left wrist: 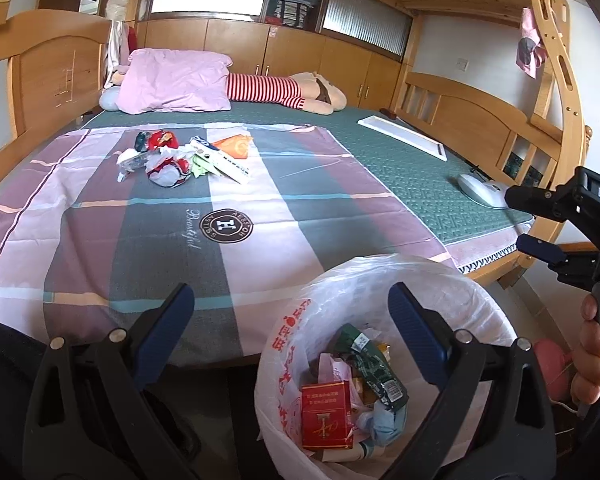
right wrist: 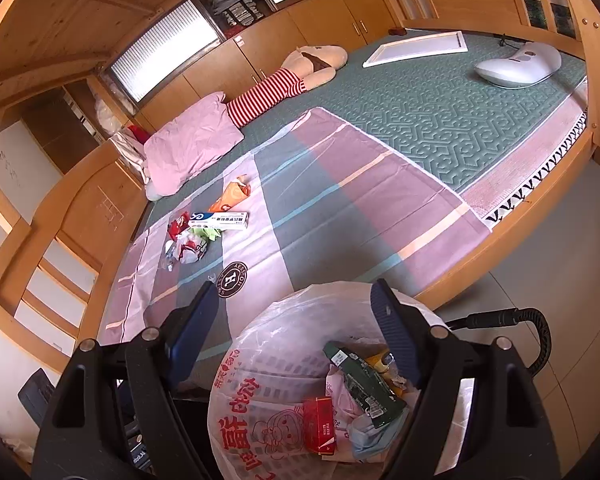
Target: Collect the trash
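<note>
Trash bag (left wrist: 380,320) holds red box (left wrist: 326,416), green wrapper (left wrist: 374,364) — both hand-held grippers spread, empty.

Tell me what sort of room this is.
Most likely a home bedroom: a wooden bed with a pink pillow and a striped plush toy, wooden wall cabinets behind it, and a bag-lined trash bin beside the bed.

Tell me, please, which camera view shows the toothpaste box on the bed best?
The right wrist view: the toothpaste box lies side-on there, its long printed face fully visible. In the left wrist view, the toothpaste box appears foreshortened, running away from the camera among crumpled wrappers.
</note>
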Demonstrator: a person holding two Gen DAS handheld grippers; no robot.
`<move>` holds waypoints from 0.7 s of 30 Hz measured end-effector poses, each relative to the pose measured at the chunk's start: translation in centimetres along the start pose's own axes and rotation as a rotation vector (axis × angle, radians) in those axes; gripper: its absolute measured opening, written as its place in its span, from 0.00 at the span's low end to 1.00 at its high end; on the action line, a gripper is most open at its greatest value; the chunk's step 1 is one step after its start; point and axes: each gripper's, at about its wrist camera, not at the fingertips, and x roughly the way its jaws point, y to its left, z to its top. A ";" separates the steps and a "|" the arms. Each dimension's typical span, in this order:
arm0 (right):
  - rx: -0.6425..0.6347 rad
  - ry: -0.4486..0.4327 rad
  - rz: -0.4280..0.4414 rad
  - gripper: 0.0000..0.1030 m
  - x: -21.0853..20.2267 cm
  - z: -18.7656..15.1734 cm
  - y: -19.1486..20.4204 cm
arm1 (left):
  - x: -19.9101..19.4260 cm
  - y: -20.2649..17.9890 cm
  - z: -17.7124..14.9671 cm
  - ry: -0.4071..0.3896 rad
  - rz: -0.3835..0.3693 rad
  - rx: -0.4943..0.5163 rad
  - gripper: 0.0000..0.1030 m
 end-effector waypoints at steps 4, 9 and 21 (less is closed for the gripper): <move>-0.012 0.014 0.001 0.75 0.4 -0.2 0.3 | 0.3 0.5 0.0 0.013 0.012 -0.021 0.94; -0.019 0.023 -0.006 0.75 0.9 0.1 0.8 | 0.3 1.0 0.2 0.007 0.041 -0.019 0.94; -0.227 0.170 0.049 0.75 10.8 6.2 11.3 | 7.0 13.0 7.8 0.066 0.305 -0.111 0.96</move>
